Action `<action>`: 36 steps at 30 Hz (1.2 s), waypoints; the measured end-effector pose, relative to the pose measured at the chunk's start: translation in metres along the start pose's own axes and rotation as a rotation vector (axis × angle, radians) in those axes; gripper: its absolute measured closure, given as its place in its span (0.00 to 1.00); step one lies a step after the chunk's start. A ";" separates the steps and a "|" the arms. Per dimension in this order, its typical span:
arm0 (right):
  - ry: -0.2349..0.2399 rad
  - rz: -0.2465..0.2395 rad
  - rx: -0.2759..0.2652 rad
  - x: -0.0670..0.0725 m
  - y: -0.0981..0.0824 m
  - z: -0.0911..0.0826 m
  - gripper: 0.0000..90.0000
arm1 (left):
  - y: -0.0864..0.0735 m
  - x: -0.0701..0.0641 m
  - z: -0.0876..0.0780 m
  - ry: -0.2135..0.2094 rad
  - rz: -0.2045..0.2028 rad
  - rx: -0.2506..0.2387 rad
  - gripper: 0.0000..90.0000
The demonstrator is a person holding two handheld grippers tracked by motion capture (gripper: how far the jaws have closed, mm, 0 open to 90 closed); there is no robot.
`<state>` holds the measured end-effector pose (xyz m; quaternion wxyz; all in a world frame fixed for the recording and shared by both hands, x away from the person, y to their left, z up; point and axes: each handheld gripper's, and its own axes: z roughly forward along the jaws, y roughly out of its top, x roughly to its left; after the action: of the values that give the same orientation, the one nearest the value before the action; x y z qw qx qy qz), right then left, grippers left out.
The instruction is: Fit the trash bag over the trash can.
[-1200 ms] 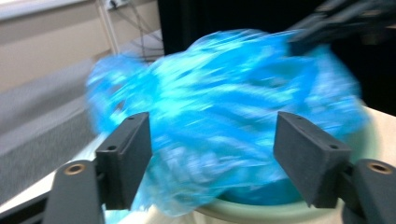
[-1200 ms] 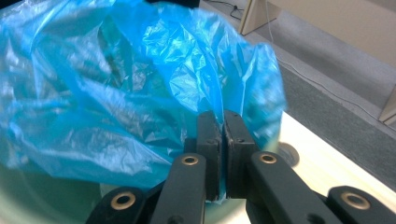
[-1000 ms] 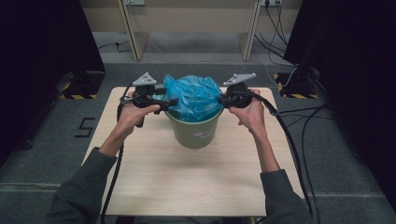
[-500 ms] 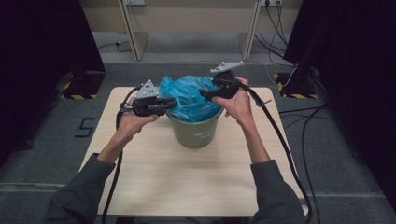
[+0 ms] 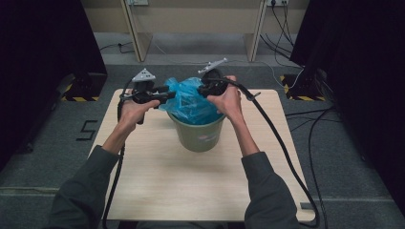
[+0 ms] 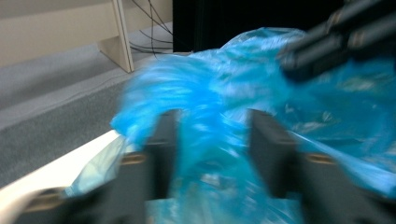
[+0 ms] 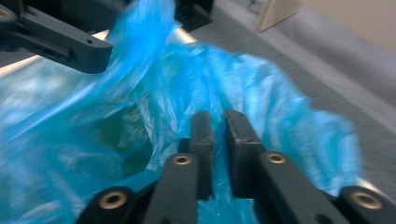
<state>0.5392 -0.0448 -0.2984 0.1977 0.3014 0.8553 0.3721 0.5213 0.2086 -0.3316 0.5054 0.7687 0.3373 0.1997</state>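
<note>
The right claw (image 7: 217,119) is nearly together, its jaws having just closed on a fold of the blue bag (image 5: 191,100) at the far rim of the green bucket (image 5: 198,133). The left claw (image 6: 212,135) stands apart with bag film bunched between its jaws (they have just been opening). The bucket sits mid-bench (image 5: 191,191). Risks: thin film tearing under opposed pulls; the left side slipping free; the light bucket tipping or sliding.
</note>
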 end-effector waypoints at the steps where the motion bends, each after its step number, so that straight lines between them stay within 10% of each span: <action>1: -0.019 0.001 -0.011 -0.004 0.000 -0.004 0.96 | -0.001 0.000 0.001 -0.006 0.012 -0.005 0.77; 6: -0.115 0.040 -0.039 -0.028 -0.006 -0.025 0.98 | -0.011 -0.009 -0.010 -0.037 0.058 -0.028 0.97; 17: -0.172 0.156 -0.035 -0.064 -0.057 -0.043 0.95 | -0.026 -0.047 -0.033 -0.134 0.181 -0.041 0.97; 22: -0.169 0.141 -0.029 -0.056 -0.059 -0.047 0.71 | -0.024 -0.055 -0.036 -0.146 0.196 -0.054 0.96; 27: -0.126 0.220 -0.176 -0.040 -0.045 -0.070 0.47 | -0.023 -0.064 -0.033 -0.163 0.211 -0.048 0.96; 36: 0.044 0.158 -0.203 0.012 -0.016 -0.070 0.40 | -0.020 -0.089 -0.019 -0.194 0.245 -0.040 0.96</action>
<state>0.4850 -0.0812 -0.2665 0.1786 0.3380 0.7911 0.4776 0.4412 0.1622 -0.3385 0.5227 0.8095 0.1864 0.1917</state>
